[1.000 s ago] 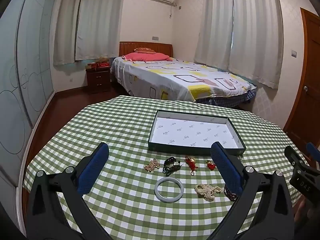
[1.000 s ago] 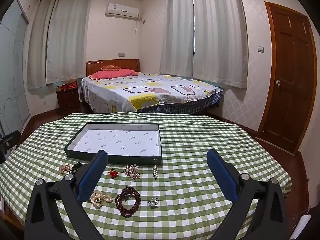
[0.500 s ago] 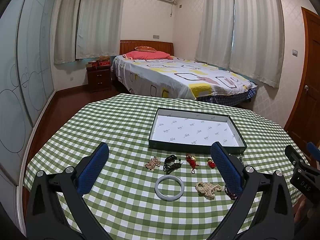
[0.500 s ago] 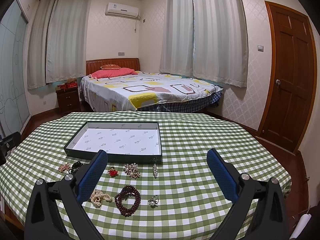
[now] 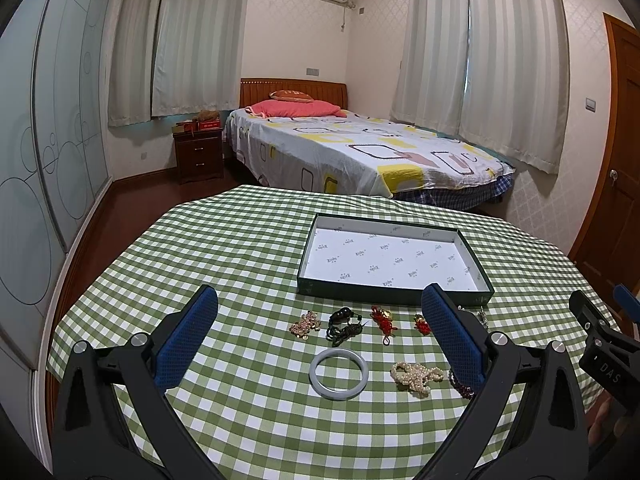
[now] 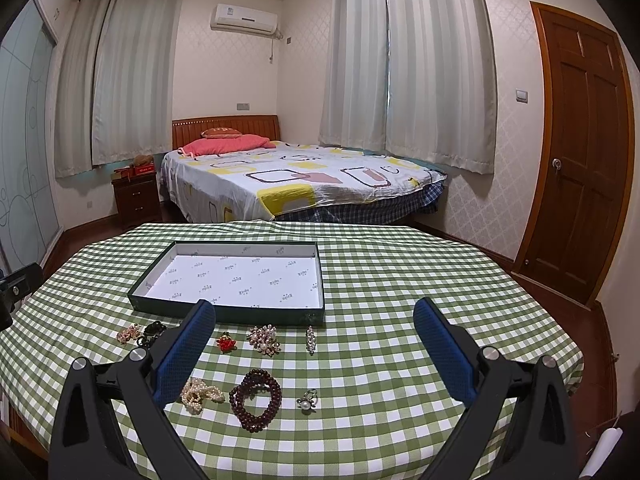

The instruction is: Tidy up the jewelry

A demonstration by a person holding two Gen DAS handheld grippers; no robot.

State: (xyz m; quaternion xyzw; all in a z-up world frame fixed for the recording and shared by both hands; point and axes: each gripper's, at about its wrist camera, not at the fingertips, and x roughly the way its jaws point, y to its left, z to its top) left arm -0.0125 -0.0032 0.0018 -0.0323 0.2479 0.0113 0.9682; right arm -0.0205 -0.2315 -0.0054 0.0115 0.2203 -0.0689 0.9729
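A dark green tray (image 5: 304, 276) (image 6: 138, 292) with a white lining stands empty on the green checked table. Jewelry lies in front of it: a pale bangle (image 5: 338, 369), a pearl strand (image 5: 416, 374) (image 6: 198, 394), a dark red bead bracelet (image 6: 256, 398), a gold brooch (image 5: 305, 323), a dark cord pendant (image 5: 343, 322), red knots (image 5: 383, 318), a red brooch (image 6: 226, 342), a pearl cluster brooch (image 6: 264, 338), a slim pin (image 6: 310, 338) and a ring (image 6: 307, 402). My left gripper (image 5: 320, 322) and right gripper (image 6: 314, 326) are open, empty, above the pieces.
The round table's cloth (image 6: 400, 320) drops off at its edges all around. A bed (image 5: 360, 148) stands behind the table, a nightstand (image 5: 199, 154) to its left and a wooden door (image 6: 580, 152) at the right. The right gripper's body (image 5: 600, 344) shows at the left view's right edge.
Both views have shifted slightly; the tray and jewelry sit a little lower and nearer in the frames. Nothing was picked up and both grippers stay open.
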